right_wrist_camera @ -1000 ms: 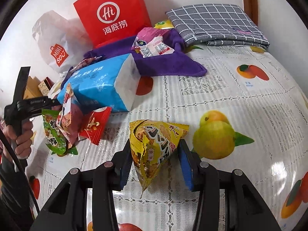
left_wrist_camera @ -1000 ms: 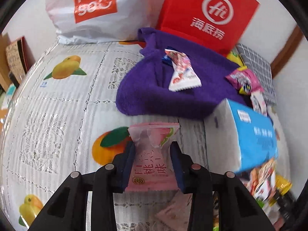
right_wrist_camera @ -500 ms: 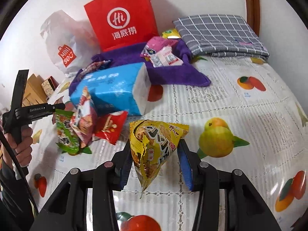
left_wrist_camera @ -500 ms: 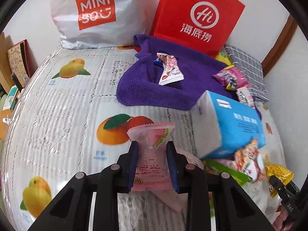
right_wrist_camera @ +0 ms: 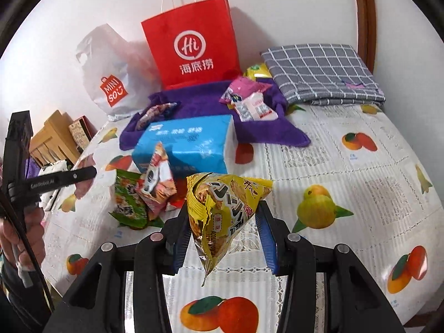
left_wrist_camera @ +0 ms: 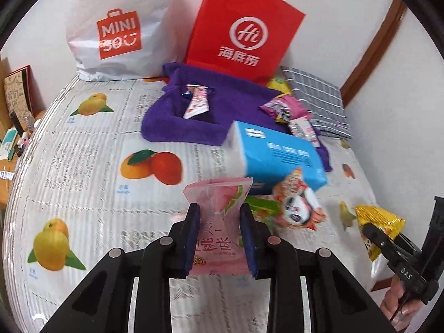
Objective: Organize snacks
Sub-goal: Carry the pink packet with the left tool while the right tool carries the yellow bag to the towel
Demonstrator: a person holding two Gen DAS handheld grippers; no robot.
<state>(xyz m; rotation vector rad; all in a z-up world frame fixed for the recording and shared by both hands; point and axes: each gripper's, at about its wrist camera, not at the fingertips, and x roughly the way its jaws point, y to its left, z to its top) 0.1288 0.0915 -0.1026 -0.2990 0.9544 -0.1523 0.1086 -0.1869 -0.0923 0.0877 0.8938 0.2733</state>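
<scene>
Holding one packet each, both claws hang clear above the desk. The left claw (left_wrist_camera: 219, 238) is clenched on a pink peach-flavour snack packet (left_wrist_camera: 217, 222), pads pressing its sides, over the near middle of the fruit-print cloth. The right claw (right_wrist_camera: 224, 236) is clenched on a yellow triangular snack bag (right_wrist_camera: 222, 211), which hangs point-down between the pads.

Progress, judged from the layout: partly done. The purple towel (left_wrist_camera: 222, 111) near the far edge, in front of the red paper bag (left_wrist_camera: 244, 33), appears to serve as the collecting spot. It already carries a white-and-pink wrapper (left_wrist_camera: 197, 102) toward its left side and a magenta packet (left_wrist_camera: 280, 108) with smaller wrappers toward its right. Still loose in front of the blue tissue pack (left_wrist_camera: 277, 152) are a green packet (right_wrist_camera: 129, 202) and a red-and-white packet (right_wrist_camera: 158, 174). Both held packets also remain to be placed.

View differences:
- The left wrist view shows the desk's far left corner with the white Miniso bag (left_wrist_camera: 119, 30), plus the right claw gripping its yellow bag at the right edge of the frame.
- The right wrist view shows the folded grey checked cloth (right_wrist_camera: 322, 72) at the far right corner in full, a dark wrapper (right_wrist_camera: 155, 111) on the towel's left part, and the person's left hand (right_wrist_camera: 25, 238) on the other tool's handle. Wooden furniture beyond the desk's left edge is clearer here.
</scene>
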